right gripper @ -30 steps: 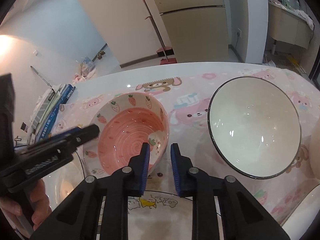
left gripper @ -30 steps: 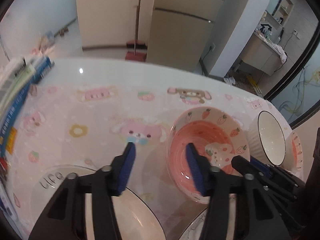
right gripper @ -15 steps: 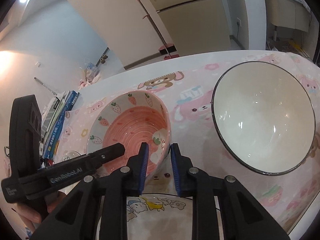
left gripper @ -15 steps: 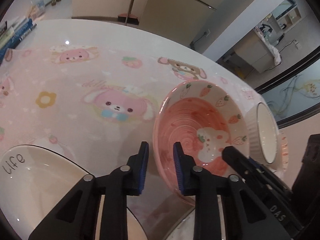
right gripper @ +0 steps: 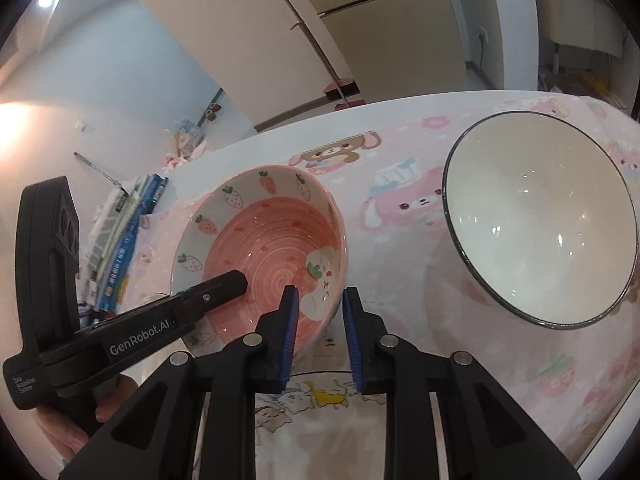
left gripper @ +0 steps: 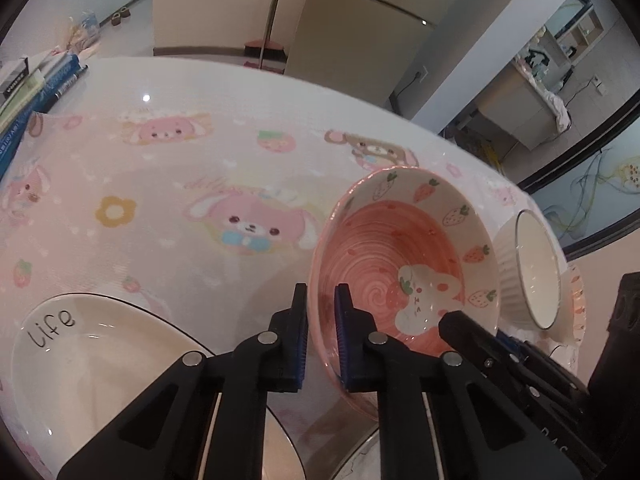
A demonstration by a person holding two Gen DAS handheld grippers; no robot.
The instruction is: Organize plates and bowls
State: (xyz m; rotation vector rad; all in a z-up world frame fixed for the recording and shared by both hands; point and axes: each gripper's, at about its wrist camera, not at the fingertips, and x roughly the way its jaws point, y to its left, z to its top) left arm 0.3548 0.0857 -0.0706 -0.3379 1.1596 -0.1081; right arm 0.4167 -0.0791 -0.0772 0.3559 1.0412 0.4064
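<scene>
A kitchen with tall cabinets and a leaning broom lies behind a round table point(left gripper: 168, 184) under a pink cartoon cloth.

From the left wrist view, the left gripper point(left gripper: 321, 334) has its blue pads closed on the near rim of the pink bowl point(left gripper: 400, 272), one pad inside and one outside, so the bowl tips up off the cloth. The right gripper's finger reaches into the bowl from the opposite side. Beyond the pink bowl stands the white bowl point(left gripper: 532, 276), apparently on a pink plate. Left of the pink bowl lies a cream plate point(left gripper: 80, 352) lettered "life".

From the right wrist view, the right gripper point(right gripper: 319, 332) straddles the pink bowl point(right gripper: 264, 252) at its near wall; whether the pads actually press the rim cannot be told. A two-sided hold would likely steady the bowl for stacking. The white bowl point(right gripper: 536, 224) sits right of the pink bowl, apart from it. A cartoon plate point(right gripper: 320, 412) lies below the gripper.
</scene>
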